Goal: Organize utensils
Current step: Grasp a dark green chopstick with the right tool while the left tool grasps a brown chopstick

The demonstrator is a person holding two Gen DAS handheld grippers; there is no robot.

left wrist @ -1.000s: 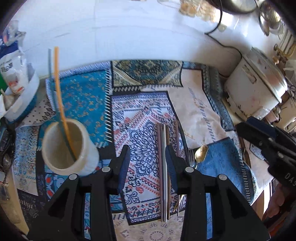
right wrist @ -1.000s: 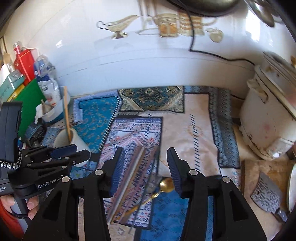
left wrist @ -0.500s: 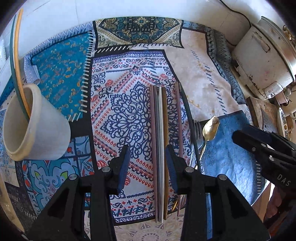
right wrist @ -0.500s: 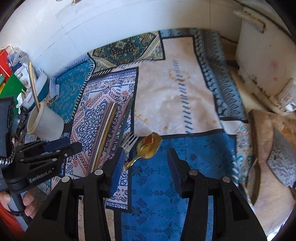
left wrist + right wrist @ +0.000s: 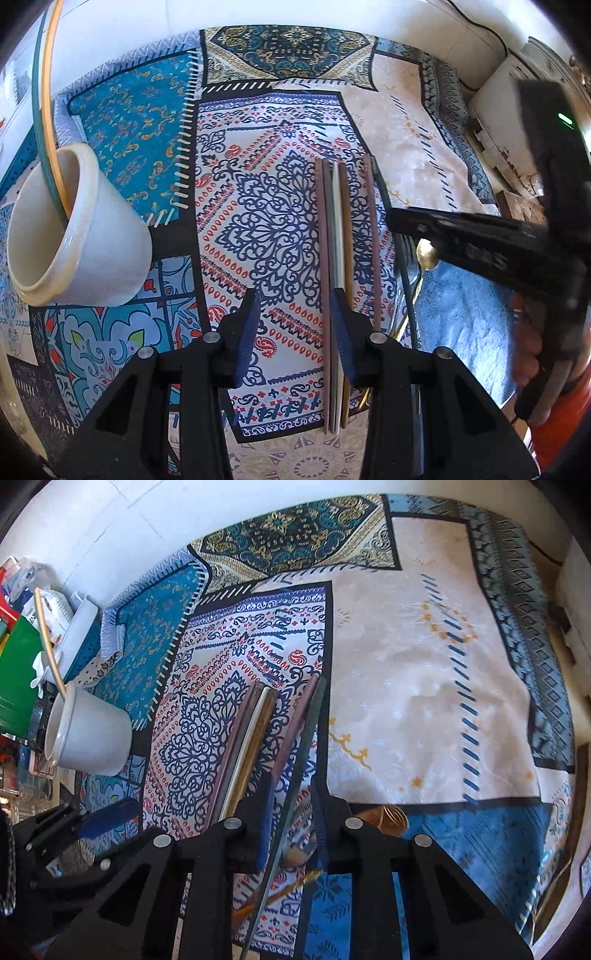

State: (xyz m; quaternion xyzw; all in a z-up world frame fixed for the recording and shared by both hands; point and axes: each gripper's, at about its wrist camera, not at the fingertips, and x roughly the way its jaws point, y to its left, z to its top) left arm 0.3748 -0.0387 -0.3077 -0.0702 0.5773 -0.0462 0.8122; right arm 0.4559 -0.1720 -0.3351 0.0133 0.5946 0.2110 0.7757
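Observation:
Several chopsticks (image 5: 337, 258) lie side by side on the patterned mat, also in the right wrist view (image 5: 247, 746). A dark green chopstick (image 5: 299, 771) and a pinkish one (image 5: 295, 727) lie to their right. A gold spoon (image 5: 426, 253) and a fork lie beside them; the spoon bowl (image 5: 391, 818) shows by the right gripper. A white cup (image 5: 74, 236) at left holds an orange and a green stick. My left gripper (image 5: 293, 325) is open, low over the mat beside the bundle. My right gripper (image 5: 291, 823) is open, its jaws either side of the green chopstick.
A white rice cooker (image 5: 506, 122) stands at the right with a black cord behind. Bottles, a green board (image 5: 16, 679) and a white tub crowd the far left. A white wall backs the counter.
Both grippers have come down and closer to the mat. The right gripper has moved left from over the spoon and now straddles the green chopstick. The left gripper moved slightly forward along the bundle.

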